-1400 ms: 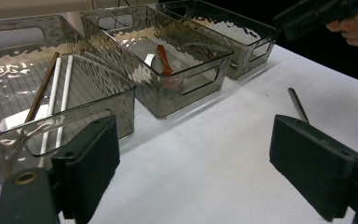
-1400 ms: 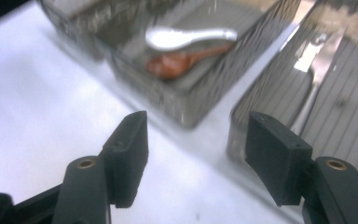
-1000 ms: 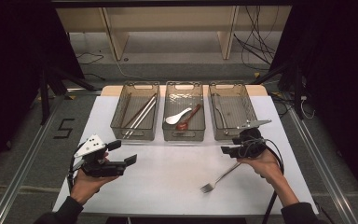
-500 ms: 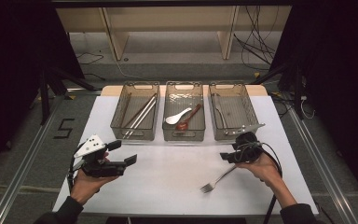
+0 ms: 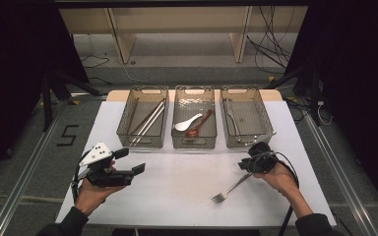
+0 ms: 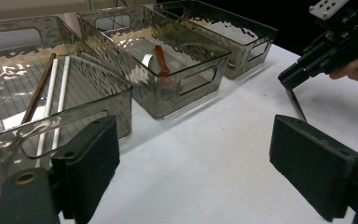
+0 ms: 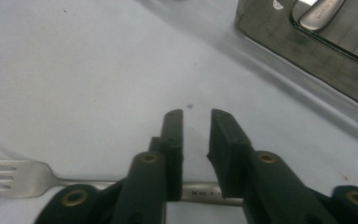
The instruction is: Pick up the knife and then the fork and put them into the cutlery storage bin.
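A metal fork lies on the white table at the front right, tines toward the person. My right gripper points down over the fork's handle end. In the right gripper view the jaws have just been closing and stand a narrow gap apart. The fork handle crosses under them near their base, and the pads do not press on it. At the front left my left gripper is held still, open wide, with nothing between its jaws. The right gripper also appears in the left gripper view.
Three clear bins stand in a row at the back. The left bin holds chopsticks. The middle bin holds a white spoon and a brown spoon. The right bin holds metal cutlery.
The right gripper has come slightly lower and nearer, onto the fork's handle end. The left gripper and the fork have not moved.
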Demonstrator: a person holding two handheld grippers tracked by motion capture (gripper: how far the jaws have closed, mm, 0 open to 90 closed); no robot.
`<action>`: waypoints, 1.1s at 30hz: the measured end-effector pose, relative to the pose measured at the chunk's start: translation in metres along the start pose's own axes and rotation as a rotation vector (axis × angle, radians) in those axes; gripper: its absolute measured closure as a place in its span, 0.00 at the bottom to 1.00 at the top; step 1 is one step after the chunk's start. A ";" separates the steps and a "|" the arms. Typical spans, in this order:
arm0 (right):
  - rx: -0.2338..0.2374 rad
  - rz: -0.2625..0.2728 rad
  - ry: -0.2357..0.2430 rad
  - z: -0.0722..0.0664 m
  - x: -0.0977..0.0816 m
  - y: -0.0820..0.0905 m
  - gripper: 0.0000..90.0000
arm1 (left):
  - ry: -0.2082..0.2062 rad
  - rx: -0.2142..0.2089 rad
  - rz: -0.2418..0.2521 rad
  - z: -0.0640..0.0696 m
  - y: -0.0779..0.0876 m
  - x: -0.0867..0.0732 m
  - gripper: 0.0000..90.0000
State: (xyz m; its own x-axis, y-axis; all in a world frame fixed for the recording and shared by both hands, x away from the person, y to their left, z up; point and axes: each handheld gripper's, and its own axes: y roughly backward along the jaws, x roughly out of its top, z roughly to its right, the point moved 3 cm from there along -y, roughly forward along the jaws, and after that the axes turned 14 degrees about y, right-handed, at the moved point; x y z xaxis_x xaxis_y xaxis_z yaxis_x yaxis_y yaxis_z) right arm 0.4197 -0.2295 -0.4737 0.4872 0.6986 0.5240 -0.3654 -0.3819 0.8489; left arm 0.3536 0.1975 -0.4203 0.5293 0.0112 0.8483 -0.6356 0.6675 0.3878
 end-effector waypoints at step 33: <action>-0.010 -0.174 -0.009 0.002 -0.017 -0.006 1.00 | 0.000 0.001 -0.002 -0.001 0.000 0.000 0.17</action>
State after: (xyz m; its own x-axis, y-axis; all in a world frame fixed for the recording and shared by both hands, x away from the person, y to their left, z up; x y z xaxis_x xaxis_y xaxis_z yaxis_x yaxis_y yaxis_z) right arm 0.4154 -0.2403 -0.4877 0.5506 0.7482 0.3702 -0.2833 -0.2497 0.9260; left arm 0.3537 0.1982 -0.4203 0.5307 0.0095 0.8475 -0.6347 0.6671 0.3900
